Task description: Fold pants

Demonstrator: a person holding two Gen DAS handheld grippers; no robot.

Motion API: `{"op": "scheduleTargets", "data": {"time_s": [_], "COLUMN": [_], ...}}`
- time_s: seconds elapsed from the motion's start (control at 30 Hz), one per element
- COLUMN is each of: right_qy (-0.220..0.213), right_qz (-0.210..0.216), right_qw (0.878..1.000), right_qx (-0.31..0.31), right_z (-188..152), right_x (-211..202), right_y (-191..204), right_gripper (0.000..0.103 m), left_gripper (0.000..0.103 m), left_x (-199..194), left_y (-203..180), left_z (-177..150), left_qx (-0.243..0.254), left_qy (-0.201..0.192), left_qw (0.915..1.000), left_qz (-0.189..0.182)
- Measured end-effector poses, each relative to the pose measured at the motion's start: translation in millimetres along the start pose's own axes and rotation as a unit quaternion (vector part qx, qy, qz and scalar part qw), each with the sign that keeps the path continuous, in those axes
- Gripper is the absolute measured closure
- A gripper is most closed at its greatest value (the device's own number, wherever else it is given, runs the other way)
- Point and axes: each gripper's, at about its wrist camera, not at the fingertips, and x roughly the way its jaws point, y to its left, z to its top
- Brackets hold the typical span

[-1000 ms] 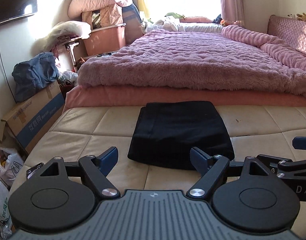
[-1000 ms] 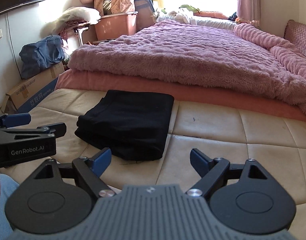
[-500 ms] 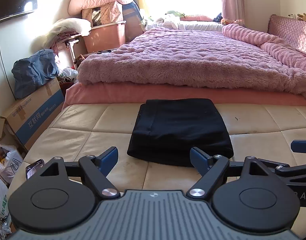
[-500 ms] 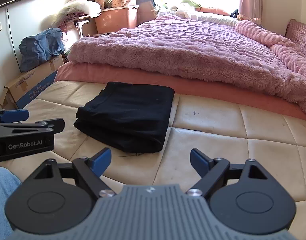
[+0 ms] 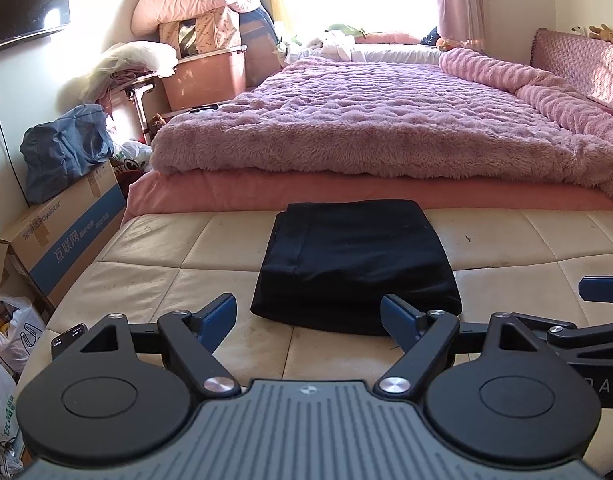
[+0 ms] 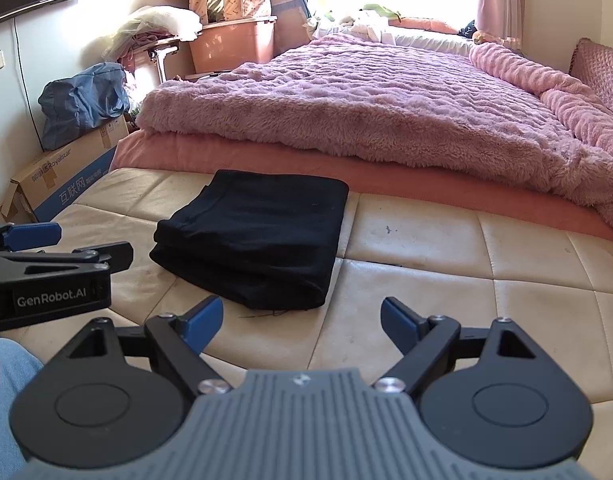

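The black pants (image 5: 356, 262) lie folded into a compact rectangle on the cream padded bench (image 5: 146, 280). In the right wrist view the pants (image 6: 258, 236) lie ahead and to the left. My left gripper (image 5: 308, 316) is open and empty, held just short of the pants' near edge. My right gripper (image 6: 301, 318) is open and empty, to the right of the pants' near corner. The left gripper's body (image 6: 46, 276) shows at the left edge of the right wrist view. The right gripper's body (image 5: 586, 336) shows at the right edge of the left wrist view.
A bed with a fluffy pink blanket (image 5: 386, 120) rises right behind the bench. A cardboard box (image 5: 62, 240) with a blue bag (image 5: 62, 152) on it stands at the left. Plastic bags (image 5: 2, 360) and a phone (image 5: 66, 338) lie near the bench's left end.
Both grippers have drawn back slightly from the folded pants and stayed open. The pants have not moved.
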Motion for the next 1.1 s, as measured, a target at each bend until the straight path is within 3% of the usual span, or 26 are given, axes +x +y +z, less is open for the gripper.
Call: {"op": "scheduleTargets", "data": {"time_s": [1.1], "right_qy": [-0.002], "right_qz": [0.001], "right_qw": [1.0], "right_qx": [0.003], "right_z": [0.9], "right_x": [-2.4], "right_y": [-0.4], "right_gripper": [0.021], "left_gripper": [0.008], "left_x": [-3.8], "left_y": [0.8], "left_z": [4.2], "left_qx": [0.008], "left_qy": [-0.005], "left_qw": [0.9999], "left_qz": [-0.004]}}
